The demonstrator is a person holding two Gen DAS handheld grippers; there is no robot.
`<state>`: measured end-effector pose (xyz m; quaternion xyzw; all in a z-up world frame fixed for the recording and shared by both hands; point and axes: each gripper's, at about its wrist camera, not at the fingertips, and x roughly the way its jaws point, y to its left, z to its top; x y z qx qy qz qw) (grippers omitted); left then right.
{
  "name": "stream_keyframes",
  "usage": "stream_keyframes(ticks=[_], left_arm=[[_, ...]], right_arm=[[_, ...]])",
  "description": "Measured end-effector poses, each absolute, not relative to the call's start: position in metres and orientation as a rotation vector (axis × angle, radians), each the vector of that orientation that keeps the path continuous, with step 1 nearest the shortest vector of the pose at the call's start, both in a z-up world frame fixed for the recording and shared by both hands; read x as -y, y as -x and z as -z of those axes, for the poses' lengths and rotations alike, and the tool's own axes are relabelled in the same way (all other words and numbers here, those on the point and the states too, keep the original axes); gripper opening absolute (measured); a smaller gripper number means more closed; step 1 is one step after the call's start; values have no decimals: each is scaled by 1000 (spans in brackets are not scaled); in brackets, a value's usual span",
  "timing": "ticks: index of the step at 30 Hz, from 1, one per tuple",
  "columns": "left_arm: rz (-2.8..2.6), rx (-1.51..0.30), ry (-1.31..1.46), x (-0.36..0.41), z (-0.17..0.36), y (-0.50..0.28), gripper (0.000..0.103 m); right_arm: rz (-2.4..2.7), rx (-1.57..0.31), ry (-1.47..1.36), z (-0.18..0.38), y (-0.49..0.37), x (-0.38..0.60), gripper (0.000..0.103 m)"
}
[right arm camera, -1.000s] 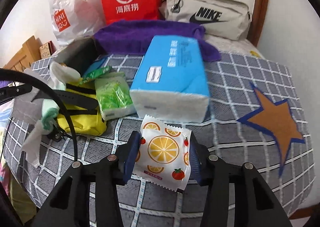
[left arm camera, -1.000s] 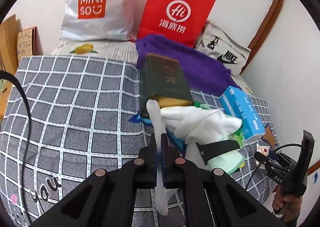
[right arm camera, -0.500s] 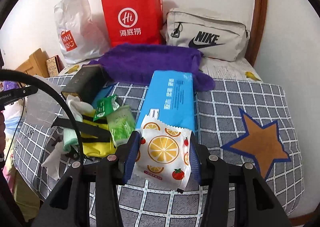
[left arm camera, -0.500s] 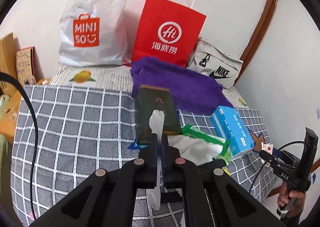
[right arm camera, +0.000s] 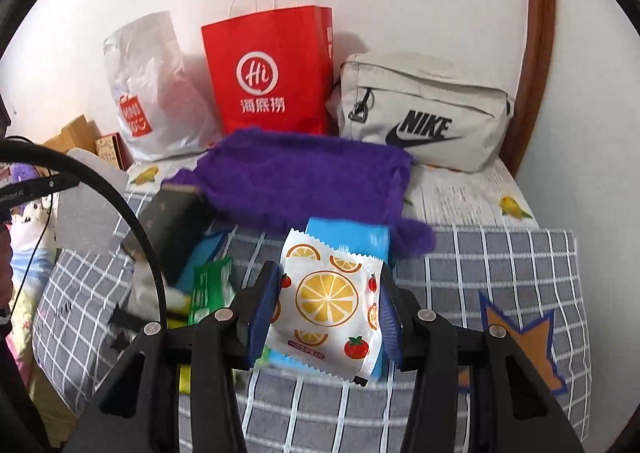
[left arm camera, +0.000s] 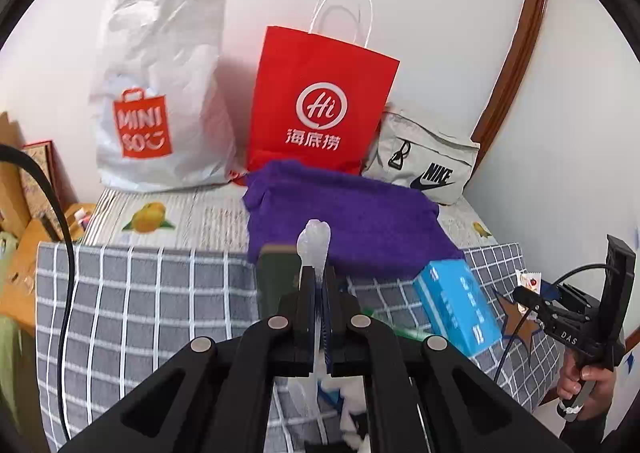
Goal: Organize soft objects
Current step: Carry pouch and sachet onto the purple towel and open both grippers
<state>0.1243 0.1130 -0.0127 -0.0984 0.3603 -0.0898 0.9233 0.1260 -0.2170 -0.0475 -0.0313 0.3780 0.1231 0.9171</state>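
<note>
My left gripper (left arm camera: 319, 277) is shut on a thin clear plastic bag (left arm camera: 314, 239), whose crumpled end sticks up past the fingertips. My right gripper (right arm camera: 326, 285) is shut on a white sachet (right arm camera: 328, 301) printed with orange slices and tomatoes. Both hang above the grey checked quilt (left arm camera: 152, 293). Below lies a pile: a purple towel (right arm camera: 304, 177), a blue tissue pack (right arm camera: 348, 233), a dark green box (right arm camera: 172, 221) and a green wipes pack (right arm camera: 210, 285). In the left wrist view the right gripper (left arm camera: 532, 293) shows at the far right, held by a hand (left arm camera: 580, 381).
Against the wall stand a white Miniso bag (left arm camera: 160, 93), a red paper bag (left arm camera: 320, 105) and a grey Nike pouch (left arm camera: 428, 161). Wooden furniture (left arm camera: 20, 221) flanks the bed on the left. A brown star patch (right arm camera: 520, 337) marks the quilt's right side.
Both grippers have risen and drawn back from the pile, each keeping its hold. The pile and the bags at the wall now sit lower and smaller in both views.
</note>
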Motion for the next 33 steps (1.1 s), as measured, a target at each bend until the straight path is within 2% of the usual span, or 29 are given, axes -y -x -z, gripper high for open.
stream_keyframes(ticks=[17, 33], left_arm=[[253, -726, 202, -94, -9, -220, 4], [348, -846, 245, -56, 40, -333, 4]], right_arm=[[-248, -769, 4, 33, -234, 219, 47], [-229, -883, 29, 83, -336, 214, 47]])
